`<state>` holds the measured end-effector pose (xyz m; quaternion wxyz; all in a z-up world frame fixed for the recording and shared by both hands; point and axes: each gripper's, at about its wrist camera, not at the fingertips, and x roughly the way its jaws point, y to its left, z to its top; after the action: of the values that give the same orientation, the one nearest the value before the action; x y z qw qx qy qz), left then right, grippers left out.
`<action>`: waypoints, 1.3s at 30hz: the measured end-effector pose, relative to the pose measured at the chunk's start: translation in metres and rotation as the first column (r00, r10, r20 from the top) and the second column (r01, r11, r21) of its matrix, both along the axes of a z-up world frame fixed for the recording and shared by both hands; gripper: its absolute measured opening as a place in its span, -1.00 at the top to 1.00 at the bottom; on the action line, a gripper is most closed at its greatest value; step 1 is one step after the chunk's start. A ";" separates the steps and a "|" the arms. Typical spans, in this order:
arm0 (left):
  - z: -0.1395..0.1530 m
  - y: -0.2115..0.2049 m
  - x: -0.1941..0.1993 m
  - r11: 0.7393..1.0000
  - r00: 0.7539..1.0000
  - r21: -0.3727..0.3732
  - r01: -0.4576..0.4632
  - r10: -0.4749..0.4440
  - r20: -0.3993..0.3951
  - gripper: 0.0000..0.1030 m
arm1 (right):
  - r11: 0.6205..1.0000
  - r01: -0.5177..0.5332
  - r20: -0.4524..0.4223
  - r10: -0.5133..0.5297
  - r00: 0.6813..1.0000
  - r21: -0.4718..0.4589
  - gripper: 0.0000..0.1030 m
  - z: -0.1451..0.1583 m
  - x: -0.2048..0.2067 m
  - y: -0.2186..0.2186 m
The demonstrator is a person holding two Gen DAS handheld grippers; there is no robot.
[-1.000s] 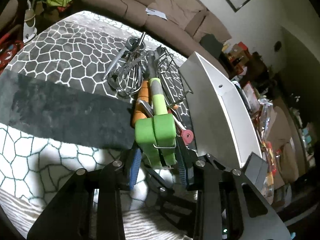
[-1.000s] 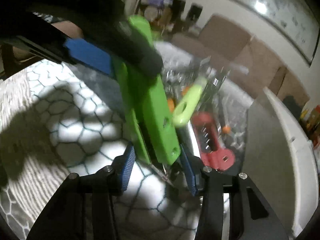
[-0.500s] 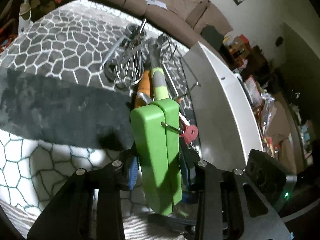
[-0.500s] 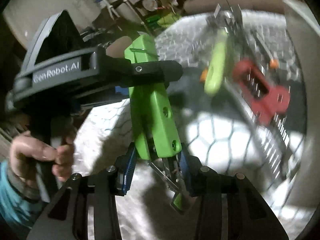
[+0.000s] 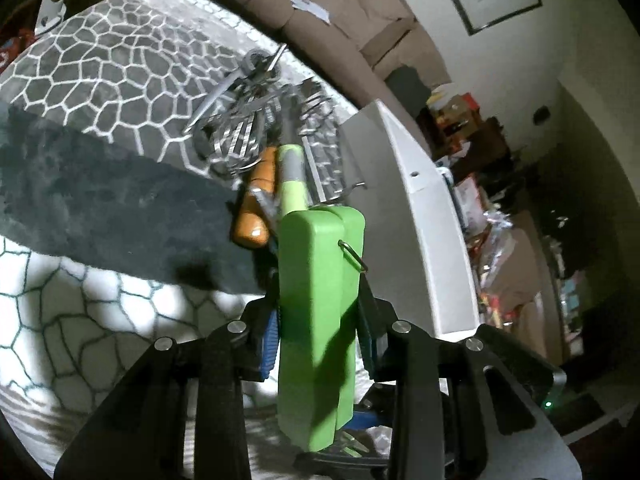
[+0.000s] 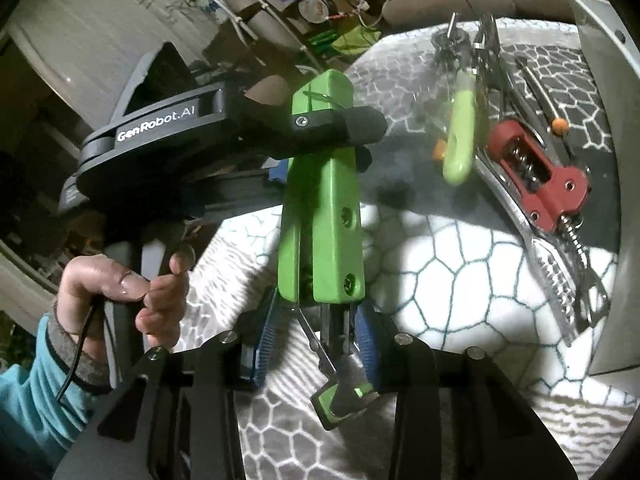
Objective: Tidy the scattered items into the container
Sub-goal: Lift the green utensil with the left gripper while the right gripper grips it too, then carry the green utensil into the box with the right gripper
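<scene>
Above the grey rug with its pale honeycomb lines point(image 5: 120, 64), both tools grip one long green plastic-handled kitchen tool point(image 5: 318, 320). The left gripper point(image 5: 320, 340) has its blue pads pressed against the thick handle, and the right gripper point(image 6: 316, 336) closes on the far end, just where the metal working parts stick out (so the piece hangs between the two and cannot swing). This looks like a handover, or a shared carry toward the white open container point(image 5: 424, 216), whose wall stands just to the right. The green tool is not yet inside it.

On the rug beside the container lies the rest of the scatter: a wire whisk point(image 5: 236, 136), an orange-handled utensil point(image 5: 256, 216), a lime-handled utensil point(image 6: 460, 136), a red-framed corkscrew-like gadget point(image 6: 540, 184) and a flat metal grater point(image 6: 560, 288). All of these are apart from both grippers.
</scene>
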<state>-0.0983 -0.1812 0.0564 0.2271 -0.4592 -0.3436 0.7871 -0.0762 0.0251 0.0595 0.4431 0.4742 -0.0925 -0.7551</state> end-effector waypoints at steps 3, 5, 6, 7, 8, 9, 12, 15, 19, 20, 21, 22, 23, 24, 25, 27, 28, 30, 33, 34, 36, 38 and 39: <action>0.022 0.012 0.000 1.000 0.999 0.016 0.012 -0.011 -0.044 0.40 | 0.999 -0.003 -0.012 0.003 1.000 -0.039 0.36 0.021 0.006 0.011; 0.044 0.029 -0.002 0.999 0.996 0.029 0.021 -0.019 -0.087 0.39 | 0.999 -0.008 -0.022 0.007 1.000 -0.049 0.48 0.041 0.003 0.022; 0.051 0.036 -0.005 0.999 0.995 0.030 0.030 -0.027 -0.099 0.38 | 0.999 -0.013 -0.035 0.012 0.999 -0.033 0.49 0.050 0.004 0.026; 0.059 0.048 -0.008 0.998 0.994 0.041 0.036 -0.032 -0.108 0.37 | 1.000 -0.017 -0.048 0.017 0.999 -0.011 0.49 0.058 0.004 0.030; 0.064 0.057 -0.012 0.998 0.994 0.049 0.042 -0.036 -0.102 0.37 | 1.000 -0.025 -0.059 0.025 0.998 0.007 0.50 0.068 0.001 0.037; 0.069 0.068 -0.018 0.997 0.994 0.059 0.054 -0.049 -0.094 0.37 | 1.000 -0.021 -0.062 0.022 0.998 0.016 0.50 0.075 -0.002 0.045; 0.090 0.104 -0.048 0.992 0.995 0.099 0.081 -0.074 -0.070 0.37 | 1.000 0.022 -0.078 -0.021 0.997 0.015 0.52 0.094 -0.015 0.087; 0.105 0.136 -0.080 0.988 0.995 0.120 0.098 -0.094 -0.043 0.37 | 0.998 0.061 -0.099 -0.059 0.993 0.017 0.53 0.112 -0.039 0.120; 0.116 0.194 -0.132 0.991 0.993 0.067 0.117 -0.116 -0.017 0.37 | 0.994 0.104 -0.089 -0.100 0.991 0.041 0.53 0.121 -0.078 0.159; 0.115 0.204 -0.138 0.991 0.993 0.060 0.118 -0.118 -0.010 0.37 | 0.991 0.116 -0.091 -0.110 0.990 0.064 0.53 0.119 -0.092 0.166; 0.113 0.215 -0.151 0.992 0.993 0.047 0.119 -0.119 0.000 0.37 | 0.991 0.117 -0.089 -0.111 0.990 0.071 0.53 0.118 -0.101 0.172; 0.107 0.228 -0.169 0.993 0.993 0.032 0.118 -0.119 0.021 0.37 | 0.990 0.118 -0.082 -0.112 0.990 0.073 0.53 0.117 -0.112 0.180; 0.102 0.236 -0.176 0.993 0.993 0.022 0.115 -0.116 0.030 0.37 | 0.989 0.124 -0.070 -0.119 0.990 0.077 0.53 0.112 -0.124 0.185; 0.096 0.244 -0.188 0.994 0.993 0.006 0.113 -0.113 0.040 0.37 | 0.989 0.125 -0.058 -0.120 0.991 0.082 0.53 0.106 -0.136 0.190; 0.089 0.252 -0.201 0.994 0.993 -0.014 0.110 -0.110 0.050 0.37 | 0.989 0.124 -0.043 -0.121 0.992 0.083 0.53 0.099 -0.148 0.194; 0.070 0.264 -0.221 0.994 0.993 -0.041 0.101 -0.098 0.073 0.36 | 0.988 0.122 0.001 -0.123 0.992 0.092 0.53 0.080 -0.173 0.203; 0.059 0.271 -0.232 0.993 0.992 -0.061 0.096 -0.091 0.089 0.36 | 0.988 0.118 0.017 -0.120 0.993 0.104 0.54 0.070 -0.184 0.207; 0.040 0.282 -0.247 0.991 0.990 -0.095 0.095 -0.084 0.114 0.36 | 0.985 0.109 0.052 -0.117 0.992 0.133 0.54 0.048 -0.204 0.212; 0.018 0.300 -0.263 0.980 0.988 -0.169 0.102 -0.079 0.134 0.36 | 0.977 0.095 0.099 -0.115 0.988 0.189 0.54 0.017 -0.228 0.217; 0.011 0.307 -0.267 0.974 0.987 -0.201 0.104 -0.077 0.138 0.36 | 0.973 0.094 0.112 -0.120 0.986 0.210 0.54 0.008 -0.234 0.218; 0.000 0.319 -0.271 0.962 0.987 -0.252 0.109 -0.075 0.141 0.36 | 0.960 0.091 0.130 -0.129 0.983 0.264 0.54 -0.009 -0.245 0.217; -0.012 0.329 -0.276 0.945 0.986 -0.305 0.115 -0.071 0.153 0.36 | 0.958 0.108 0.161 -0.155 0.975 0.267 0.54 -0.026 -0.255 0.218; -0.017 0.331 -0.277 0.943 0.985 -0.314 0.114 -0.066 0.159 0.37 | 0.955 0.112 0.166 -0.162 0.973 0.276 0.54 -0.033 -0.259 0.217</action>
<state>-0.3753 0.1500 0.0393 0.1591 -0.5619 -0.2048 0.7855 -0.3350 0.2424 0.0270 0.3114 0.5903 -0.0649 -0.7418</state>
